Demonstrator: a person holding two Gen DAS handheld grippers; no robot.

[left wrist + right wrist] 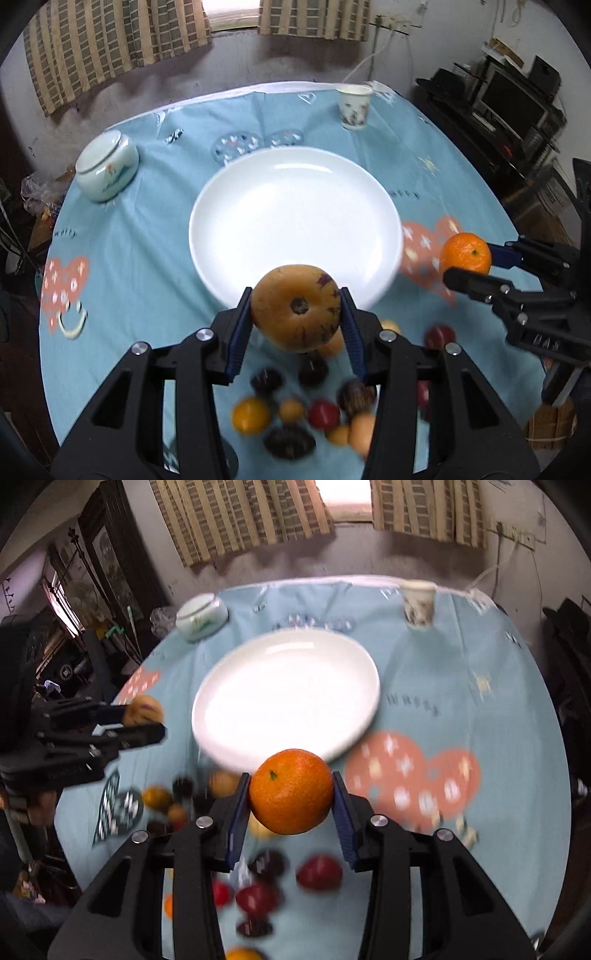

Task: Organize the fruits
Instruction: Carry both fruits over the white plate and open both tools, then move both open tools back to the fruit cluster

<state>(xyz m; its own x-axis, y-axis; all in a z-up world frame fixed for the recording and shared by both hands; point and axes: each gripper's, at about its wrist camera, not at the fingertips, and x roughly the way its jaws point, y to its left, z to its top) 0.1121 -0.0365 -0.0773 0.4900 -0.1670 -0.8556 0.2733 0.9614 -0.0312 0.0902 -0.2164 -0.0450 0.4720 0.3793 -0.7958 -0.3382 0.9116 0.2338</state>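
My left gripper (295, 314) is shut on a yellow-brown fruit with purple streaks (295, 306), held above the near rim of a large white plate (295, 206). My right gripper (291, 794) is shut on an orange tangerine (291, 790), also lifted at the plate's (284, 686) near rim. In the left wrist view the right gripper (466, 266) with its tangerine (465, 253) hangs to the right of the plate. The right wrist view shows the left gripper (146, 722) and its fruit (146, 709) left of the plate. Several small fruits (295, 417) lie blurred on the cloth below.
A round table carries a light blue cloth (147, 258) with pink hearts. A pale ceramic jar (107, 170) stands at the back left and a paper cup (354, 107) at the back right. Dark shelving with electronics (517, 110) lines the right wall; curtains hang behind.
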